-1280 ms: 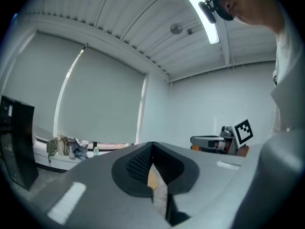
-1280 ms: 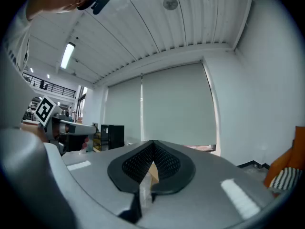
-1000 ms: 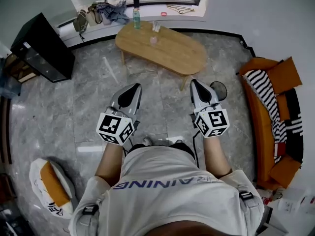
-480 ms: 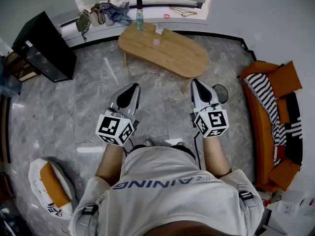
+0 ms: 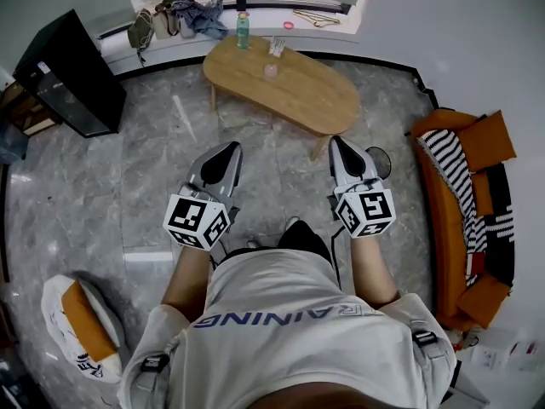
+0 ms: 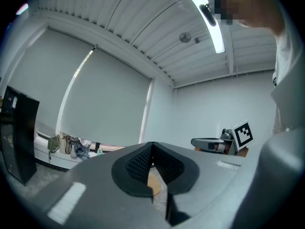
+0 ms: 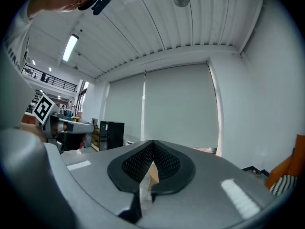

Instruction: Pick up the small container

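Note:
The small pink container [image 5: 271, 71] stands on the oval wooden table [image 5: 315, 96] at the far side of the room, beside a green bottle [image 5: 243, 32]. My left gripper [image 5: 232, 147] and right gripper [image 5: 335, 141] are held level in front of the person's body, over the floor and well short of the table. In the left gripper view, the left gripper [image 6: 152, 144] has its jaws together with nothing between them. My right gripper [image 7: 153, 142] shows the same in its own view. A strip of the table shows through the gap below each pair of pads.
A black cabinet [image 5: 64, 75] stands at the left. An orange sofa [image 5: 464, 186] with a striped cushion lines the right wall. A white-and-orange bag [image 5: 77, 326] lies at the lower left. Clothes and bags [image 5: 174, 15] sit on the window ledge. A dark round object [image 5: 377, 160] lies by the table's near leg.
The person has stepped forward over the grey floor, a foot now showing under the body. Both grippers keep the same pose and stay shut.

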`<state>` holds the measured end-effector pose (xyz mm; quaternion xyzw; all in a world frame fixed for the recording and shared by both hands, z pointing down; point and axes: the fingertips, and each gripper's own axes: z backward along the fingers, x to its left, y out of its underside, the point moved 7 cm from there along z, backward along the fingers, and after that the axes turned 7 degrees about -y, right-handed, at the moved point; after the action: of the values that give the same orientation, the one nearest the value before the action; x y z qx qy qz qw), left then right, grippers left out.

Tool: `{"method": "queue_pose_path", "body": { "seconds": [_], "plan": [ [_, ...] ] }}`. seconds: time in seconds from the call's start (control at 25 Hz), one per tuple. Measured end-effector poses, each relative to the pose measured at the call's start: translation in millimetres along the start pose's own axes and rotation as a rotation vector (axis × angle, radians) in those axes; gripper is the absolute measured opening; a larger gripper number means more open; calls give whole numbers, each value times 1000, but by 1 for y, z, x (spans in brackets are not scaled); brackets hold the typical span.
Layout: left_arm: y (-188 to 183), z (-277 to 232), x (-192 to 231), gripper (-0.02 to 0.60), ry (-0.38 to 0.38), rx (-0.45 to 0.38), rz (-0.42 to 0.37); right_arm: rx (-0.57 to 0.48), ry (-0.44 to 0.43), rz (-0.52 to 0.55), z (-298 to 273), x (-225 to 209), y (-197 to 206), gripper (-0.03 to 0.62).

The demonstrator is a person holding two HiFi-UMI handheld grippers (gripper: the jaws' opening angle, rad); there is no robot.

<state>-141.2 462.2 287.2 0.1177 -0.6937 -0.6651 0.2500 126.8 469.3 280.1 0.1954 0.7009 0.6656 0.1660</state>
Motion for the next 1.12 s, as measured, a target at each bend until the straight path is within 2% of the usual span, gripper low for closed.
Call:
{"method": "queue_pose_path", "body": {
  "seconds": [0.16,0.48,0.88,1.12],
  "plan": [
    [3,-8,13,0,-3,16,2,9,-10,-6,-21,-4,1,15],
    [-4,-53,56,0,-58,30,12,11,-86,5,-96,-25,-4,15],
    [-13,-149,89,0,-130,64,12,34,-141,-16,-185,-105,-10,15],
    [-8,-227,85,0,-149,93,7,44,-158,-47,-226,-173,-2,15]
  ]
}}
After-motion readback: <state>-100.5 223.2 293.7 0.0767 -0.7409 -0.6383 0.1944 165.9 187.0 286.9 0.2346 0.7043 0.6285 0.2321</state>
